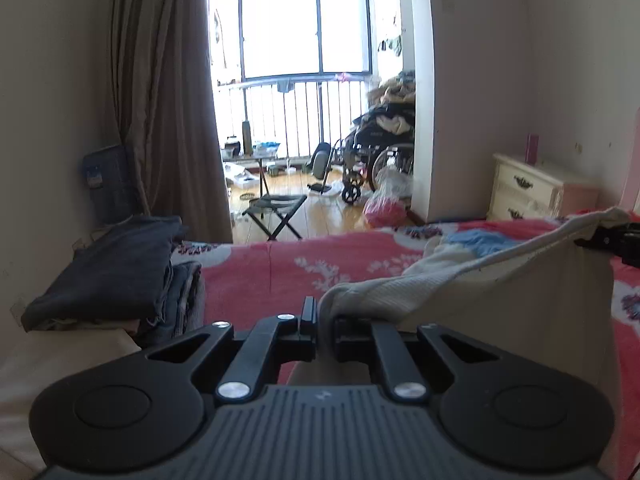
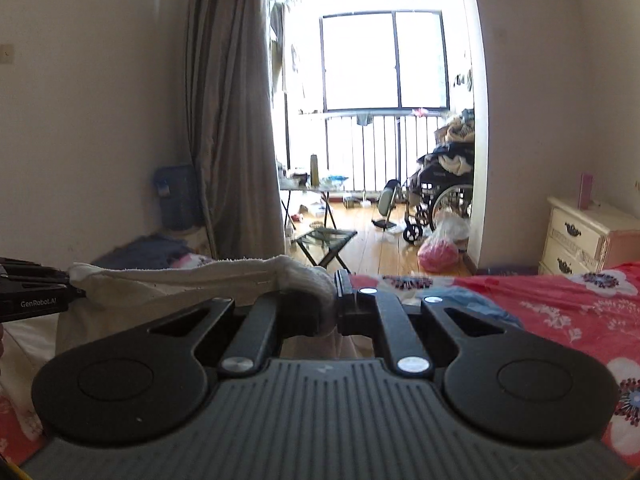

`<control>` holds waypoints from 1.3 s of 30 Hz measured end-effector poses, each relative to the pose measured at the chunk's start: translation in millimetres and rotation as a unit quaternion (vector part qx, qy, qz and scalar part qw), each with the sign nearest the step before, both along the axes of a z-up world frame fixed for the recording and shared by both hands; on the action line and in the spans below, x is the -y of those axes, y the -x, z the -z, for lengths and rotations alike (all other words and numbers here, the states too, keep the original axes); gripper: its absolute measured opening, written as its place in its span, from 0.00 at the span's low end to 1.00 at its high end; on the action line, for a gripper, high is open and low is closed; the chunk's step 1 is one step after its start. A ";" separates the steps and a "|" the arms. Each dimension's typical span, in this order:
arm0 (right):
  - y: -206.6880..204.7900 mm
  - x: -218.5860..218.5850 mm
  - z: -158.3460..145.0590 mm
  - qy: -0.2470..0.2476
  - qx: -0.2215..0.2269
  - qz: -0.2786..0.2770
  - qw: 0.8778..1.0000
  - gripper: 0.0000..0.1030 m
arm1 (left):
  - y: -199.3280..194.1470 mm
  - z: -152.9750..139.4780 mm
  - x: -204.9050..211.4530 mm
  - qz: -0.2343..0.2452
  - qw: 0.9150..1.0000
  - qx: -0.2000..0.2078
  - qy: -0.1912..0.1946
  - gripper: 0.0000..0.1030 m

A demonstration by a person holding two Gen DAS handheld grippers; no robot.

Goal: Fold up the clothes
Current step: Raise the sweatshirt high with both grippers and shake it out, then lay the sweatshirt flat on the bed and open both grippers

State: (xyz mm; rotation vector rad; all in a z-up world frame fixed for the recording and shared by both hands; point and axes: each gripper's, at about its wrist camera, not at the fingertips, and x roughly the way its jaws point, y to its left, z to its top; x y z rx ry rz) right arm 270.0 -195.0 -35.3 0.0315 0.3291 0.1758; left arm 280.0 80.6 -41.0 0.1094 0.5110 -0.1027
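Note:
A cream knitted garment (image 1: 472, 280) hangs stretched above the red flowered bedspread (image 1: 280, 272). My left gripper (image 1: 325, 322) is shut on one bunched corner of it. In the left wrist view the right gripper (image 1: 616, 240) shows at the far right edge, holding the other corner. In the right wrist view my right gripper (image 2: 330, 304) is shut on a gathered end of the cream garment (image 2: 180, 284), and the left gripper (image 2: 36, 292) grips the cloth at the far left. A light blue cloth (image 1: 484, 242) lies on the bed behind.
A stack of folded dark clothes (image 1: 116, 272) sits at the bed's left corner. Beyond the bed are a folding stool (image 1: 276, 210), a wheelchair (image 1: 376, 152) piled with clothes, a pink bag (image 1: 386, 208), a cream nightstand (image 1: 532, 188) and a brown curtain (image 1: 164, 92).

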 end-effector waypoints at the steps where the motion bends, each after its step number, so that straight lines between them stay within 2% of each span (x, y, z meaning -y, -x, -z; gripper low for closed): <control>1: -15.7 -6.8 17.6 0.004 -0.018 0.001 1.000 0.06 | -15.8 19.6 -1.5 -0.003 1.000 -0.015 -0.009 0.08; 3: -48.0 -19.4 51.5 0.008 -0.059 0.000 0.998 0.06 | -43.8 58.0 -1.0 -0.008 0.999 -0.042 -0.026 0.08; 6: -78.4 -37.1 98.4 0.017 -0.119 -0.003 0.993 0.06 | -64.2 113.7 -1.6 -0.015 0.995 -0.087 -0.052 0.09; 10: -101.7 -58.0 151.2 0.040 -0.190 -0.008 0.981 0.06 | -85.2 160.2 -1.9 -0.020 0.987 -0.136 -0.079 0.14; 12: -115.3 -64.3 171.5 0.048 -0.218 -0.014 0.975 0.07 | -92.7 177.3 -4.9 -0.023 0.984 -0.160 -0.080 0.25; 13: -119.4 -65.1 179.0 0.042 -0.237 -0.015 0.971 0.09 | -93.7 176.4 -7.5 -0.030 0.984 -0.157 -0.077 0.30; 15: -124.0 -60.1 183.6 0.015 -0.245 -0.013 0.969 0.11 | -95.9 174.0 -13.2 -0.044 0.985 -0.153 -0.068 0.58; 16: -127.8 -56.3 182.5 -0.003 -0.252 -0.014 0.968 0.13 | -98.1 168.6 -19.3 -0.045 0.985 -0.162 -0.046 0.61; 18: -133.9 -46.3 177.5 -0.038 -0.270 -0.017 0.962 0.19 | -102.1 157.3 -31.5 -0.047 0.983 -0.179 -0.003 0.62; 19: -132.9 -40.8 173.3 -0.055 -0.277 -0.020 0.959 0.30 | -101.3 148.5 -38.0 -0.048 0.981 -0.185 0.025 0.62; 23: -105.1 -31.5 147.9 -0.106 -0.281 -0.040 0.953 0.53 | -89.0 115.2 -68.4 -0.049 0.969 -0.206 0.129 0.70; 25: -86.9 -29.3 133.3 -0.129 -0.278 -0.051 0.950 0.60 | -79.9 99.8 -82.9 -0.049 0.961 -0.215 0.167 0.71; 27: -68.6 -27.1 118.7 -0.152 -0.276 -0.062 0.947 0.61 | -64.3 81.5 -96.6 -0.052 0.957 -0.216 0.185 0.71; 31: -32.0 -22.7 89.6 -0.197 -0.270 -0.084 0.939 0.61 | -13.1 29.5 -118.8 -0.029 0.964 -0.192 0.182 0.71; 34: -4.6 -19.4 67.8 -0.230 -0.266 -0.100 0.931 0.61 | 40.6 -19.0 -133.7 0.002 0.972 -0.169 0.163 0.72; 36: 29.3 -31.7 59.8 -0.238 -0.274 -0.126 0.923 0.61 | 79.2 -47.6 -141.4 0.023 0.976 -0.158 0.146 0.73; 39: 82.0 -51.9 48.6 -0.248 -0.287 -0.166 0.910 0.61 | 136.2 -65.4 -136.7 0.051 0.980 -0.167 0.096 0.75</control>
